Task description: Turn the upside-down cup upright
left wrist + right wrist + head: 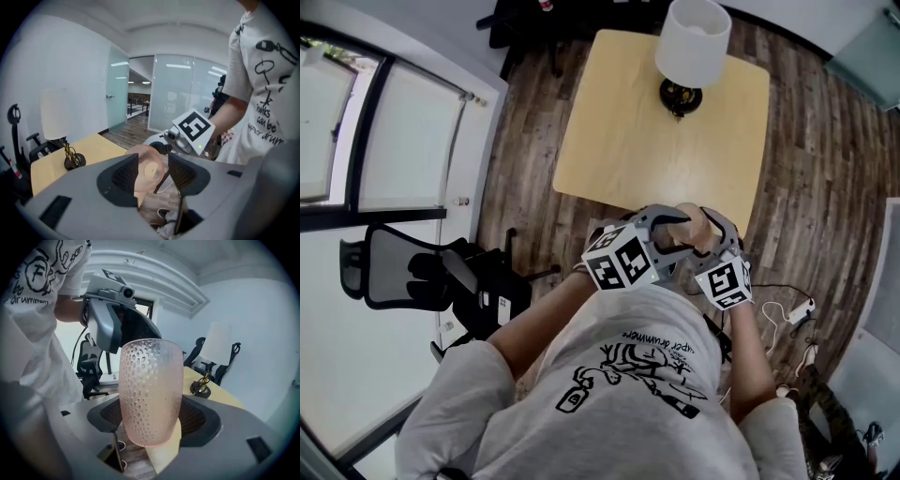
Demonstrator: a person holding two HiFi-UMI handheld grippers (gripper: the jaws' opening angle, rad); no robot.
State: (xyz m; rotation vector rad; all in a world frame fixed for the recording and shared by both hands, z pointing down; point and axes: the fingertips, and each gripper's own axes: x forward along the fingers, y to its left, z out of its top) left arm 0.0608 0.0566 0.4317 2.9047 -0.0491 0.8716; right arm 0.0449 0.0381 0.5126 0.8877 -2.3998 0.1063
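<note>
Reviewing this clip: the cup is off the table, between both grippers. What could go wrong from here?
Only the right gripper has its jaws clamped on the cup, near one end; it may tilt or slip.
The left gripper, jaws open, flanks the cup's other end; withdrawing could knock it.
It hangs near the table edge, so a drop might hit the floor.

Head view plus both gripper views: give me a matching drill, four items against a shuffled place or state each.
1. cup
2. lamp
3. office chair
4. left gripper

A. on the floor
B. jaws apart
C. standing on the table
D. clamped in the right gripper

Pairs: 1-D, 2-C, 3-A, 4-B
</note>
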